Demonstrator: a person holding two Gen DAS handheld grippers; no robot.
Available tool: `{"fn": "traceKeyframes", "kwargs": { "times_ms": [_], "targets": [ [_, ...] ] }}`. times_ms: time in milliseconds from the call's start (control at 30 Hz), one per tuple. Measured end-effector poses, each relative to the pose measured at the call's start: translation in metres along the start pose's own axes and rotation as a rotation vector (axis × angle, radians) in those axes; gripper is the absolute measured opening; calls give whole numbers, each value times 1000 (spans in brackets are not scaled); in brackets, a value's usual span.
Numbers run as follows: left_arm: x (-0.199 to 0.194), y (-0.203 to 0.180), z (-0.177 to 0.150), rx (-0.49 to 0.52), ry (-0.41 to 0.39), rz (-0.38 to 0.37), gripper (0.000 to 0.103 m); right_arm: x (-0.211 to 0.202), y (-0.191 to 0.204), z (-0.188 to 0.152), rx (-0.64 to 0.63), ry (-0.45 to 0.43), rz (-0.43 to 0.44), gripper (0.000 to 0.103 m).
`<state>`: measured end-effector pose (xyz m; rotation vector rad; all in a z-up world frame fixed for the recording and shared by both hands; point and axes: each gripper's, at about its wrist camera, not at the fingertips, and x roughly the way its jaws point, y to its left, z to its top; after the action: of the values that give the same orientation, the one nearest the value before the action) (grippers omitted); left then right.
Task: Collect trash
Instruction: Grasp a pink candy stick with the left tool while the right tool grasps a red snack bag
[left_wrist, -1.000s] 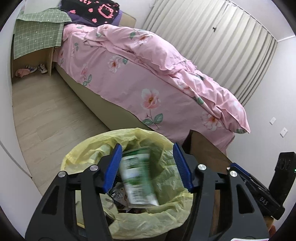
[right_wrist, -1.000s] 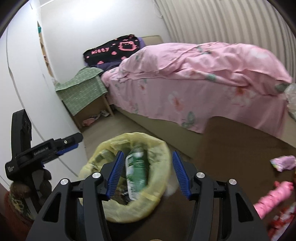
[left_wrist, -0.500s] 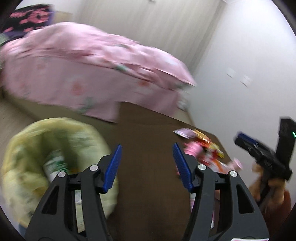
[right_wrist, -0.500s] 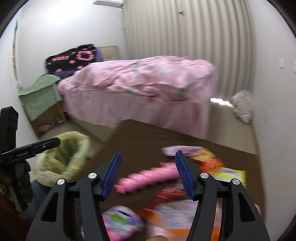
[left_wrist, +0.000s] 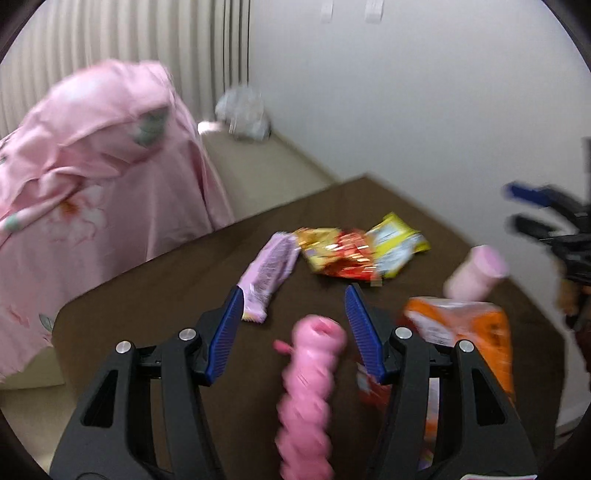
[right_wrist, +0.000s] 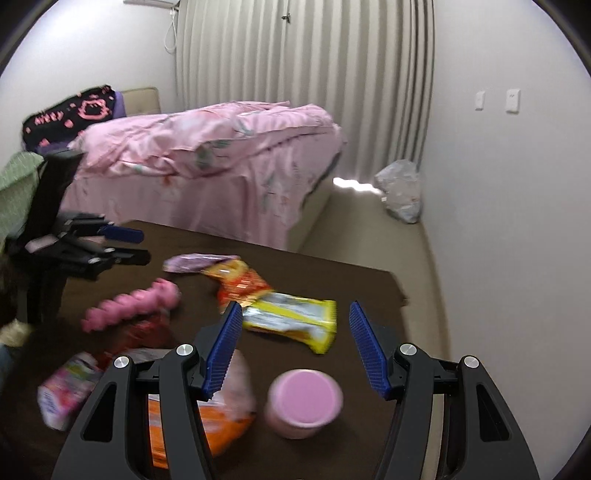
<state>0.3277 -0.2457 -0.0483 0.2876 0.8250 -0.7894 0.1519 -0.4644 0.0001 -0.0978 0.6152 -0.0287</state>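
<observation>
Trash lies on a dark brown table (left_wrist: 155, 288). My left gripper (left_wrist: 293, 306) is open and empty above a pink twisted wrapper (left_wrist: 308, 384), which also shows in the right wrist view (right_wrist: 129, 306). A purple wrapper (left_wrist: 267, 273), a red-and-gold packet (left_wrist: 338, 254) and a yellow packet (left_wrist: 397, 247) lie beyond it. My right gripper (right_wrist: 295, 325) is open and empty over a pink cup (right_wrist: 304, 402), with an orange bag (right_wrist: 207, 417) at its left and the yellow packet (right_wrist: 291, 319) ahead.
A bed with a pink floral cover (right_wrist: 207, 162) stands beyond the table. A grey plastic bag (right_wrist: 400, 190) lies on the floor by the curtain. The white wall (right_wrist: 498, 221) runs along the table's right. A small pink-and-white packet (right_wrist: 66, 391) lies at the table's left.
Both grippers have swung right, away from the yellow-lined trash bin, to the table with the trash. The green packet seen dropping into the bin is out of view. Both stay open.
</observation>
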Motion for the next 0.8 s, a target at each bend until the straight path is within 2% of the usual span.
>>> {"fn": "traceKeyframes", "kwargs": {
  "times_ms": [167,233,300,367,400,500,700,800],
  "targets": [
    [69,23,11,-99,162,13,54,14,-14,-10,25,44,36,57],
    [79,30,11,-139,178,1,51,21,-10,-8,19,57,50,57],
    [79,31,9,-158,188,-5,30,32,-4,-2,26,72,66,57],
    [74,30,4,-138,198,26,19,41,2,6,43,84,73,57],
    [73,30,2,-136,198,25,17,45,5,10,50,89,72,57],
    [46,37,-16,-197,161,8,15,67,20,27,89,117,79,57],
    [-26,40,-51,-286,49,76,14,108,32,46,208,162,110,57],
    [-66,36,-71,-328,-13,88,14,136,37,49,269,224,125,55]
  ]
}}
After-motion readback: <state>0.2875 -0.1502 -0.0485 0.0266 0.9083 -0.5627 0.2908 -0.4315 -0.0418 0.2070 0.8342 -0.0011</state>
